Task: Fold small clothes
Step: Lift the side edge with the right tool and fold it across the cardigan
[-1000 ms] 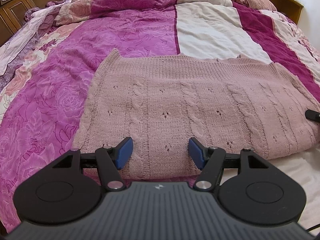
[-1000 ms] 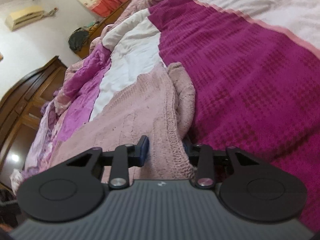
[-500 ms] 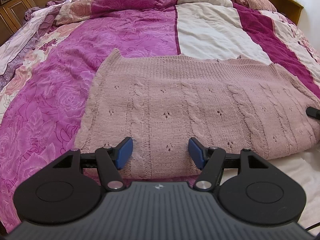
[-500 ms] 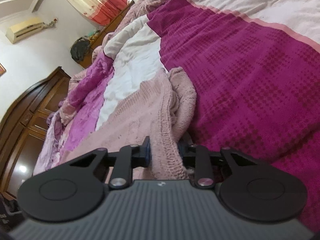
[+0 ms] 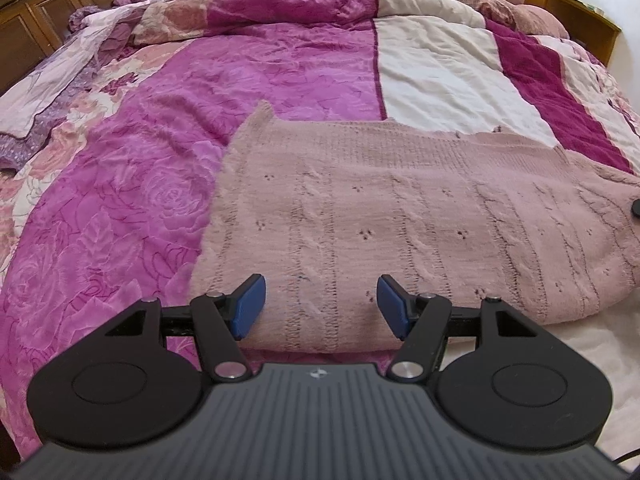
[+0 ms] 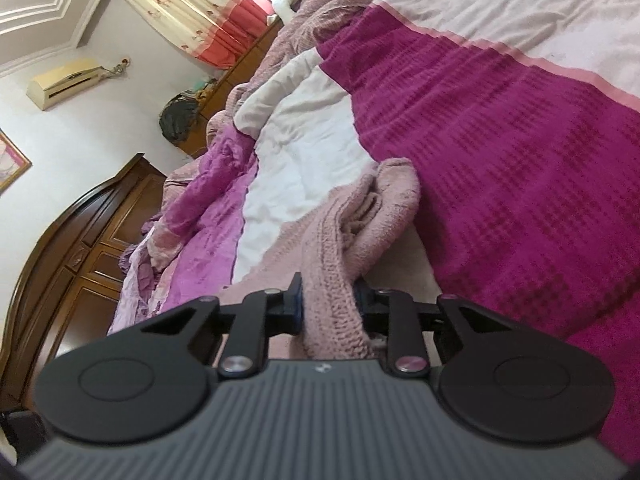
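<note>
**Our two grippers, up close**

We see on each, the left gripper (image 5: 320, 302) and the right gripper (image 6: 328, 304), a ribbed dark-grey body with a small emblem, black round-lobed plates, silver pivot screws, and black linkage arms carrying blue pads (image 5: 249, 306).

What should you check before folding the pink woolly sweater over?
1. The right gripper grips the pink cable-knit sweater: ok, its fingers are shut on a bunched edge.
2. The left gripper is ready: ok, open above the sweater's near edge and holding nothing.
3. The sweater lies flat: ok across the middle, not ok at the right side, where it is bunched.
4. The gripped edge holds every layer: cannot tell, the folds hide it.
5. The magenta floral quilt offers room to fold: ok, bare cover lies to the left and beyond.
6. The far edge is straight: not ok, one corner pokes up at the far left.
</note>
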Demonstrator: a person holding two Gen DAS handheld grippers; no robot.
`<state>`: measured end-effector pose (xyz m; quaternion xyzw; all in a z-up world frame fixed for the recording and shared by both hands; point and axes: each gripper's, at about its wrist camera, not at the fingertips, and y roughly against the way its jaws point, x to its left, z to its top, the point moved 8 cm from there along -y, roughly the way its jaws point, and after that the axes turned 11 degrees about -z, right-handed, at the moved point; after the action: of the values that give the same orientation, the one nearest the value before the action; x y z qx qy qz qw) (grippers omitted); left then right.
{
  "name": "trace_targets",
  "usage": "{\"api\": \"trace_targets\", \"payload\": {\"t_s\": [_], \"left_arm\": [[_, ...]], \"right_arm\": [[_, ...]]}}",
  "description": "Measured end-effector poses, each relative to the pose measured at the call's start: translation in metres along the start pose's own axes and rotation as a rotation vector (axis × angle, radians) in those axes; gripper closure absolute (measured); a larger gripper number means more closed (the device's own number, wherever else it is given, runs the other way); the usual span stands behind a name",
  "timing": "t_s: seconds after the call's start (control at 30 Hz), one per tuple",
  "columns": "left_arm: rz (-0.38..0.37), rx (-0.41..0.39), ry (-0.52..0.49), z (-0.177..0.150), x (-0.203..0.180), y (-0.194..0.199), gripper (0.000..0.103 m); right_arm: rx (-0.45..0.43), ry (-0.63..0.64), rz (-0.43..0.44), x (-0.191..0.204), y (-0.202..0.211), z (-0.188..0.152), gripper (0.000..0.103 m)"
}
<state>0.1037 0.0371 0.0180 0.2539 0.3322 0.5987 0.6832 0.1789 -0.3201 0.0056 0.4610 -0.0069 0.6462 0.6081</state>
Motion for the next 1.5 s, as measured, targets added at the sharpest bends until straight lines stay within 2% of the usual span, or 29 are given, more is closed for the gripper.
{"api": "trace_targets", "payload": {"t_s": [0.73, 1.0, 1.2, 1.5], "left_arm": [[0.023, -0.025, 0.08, 0.01, 0.047, 0.02, 0.034], [0.042, -0.039, 0.131, 0.006, 0.076, 0.028, 0.034], [0.059, -0.05, 0.168, 0.001, 0.099, 0.034, 0.034], [0.077, -0.083, 0.203, -0.003, 0.131, 0.049, 0.034]], "right_arm": [[-0.009, 0.168, 0.117, 0.101, -0.001, -0.002, 0.079], [0.006, 0.248, 0.191, 0.157, -0.004, -0.01, 0.08], [0.05, 0.29, 0.26, 0.204, -0.014, -0.033, 0.08], [0.172, 0.399, 0.296, 0.254, -0.045, -0.101, 0.08]]}}
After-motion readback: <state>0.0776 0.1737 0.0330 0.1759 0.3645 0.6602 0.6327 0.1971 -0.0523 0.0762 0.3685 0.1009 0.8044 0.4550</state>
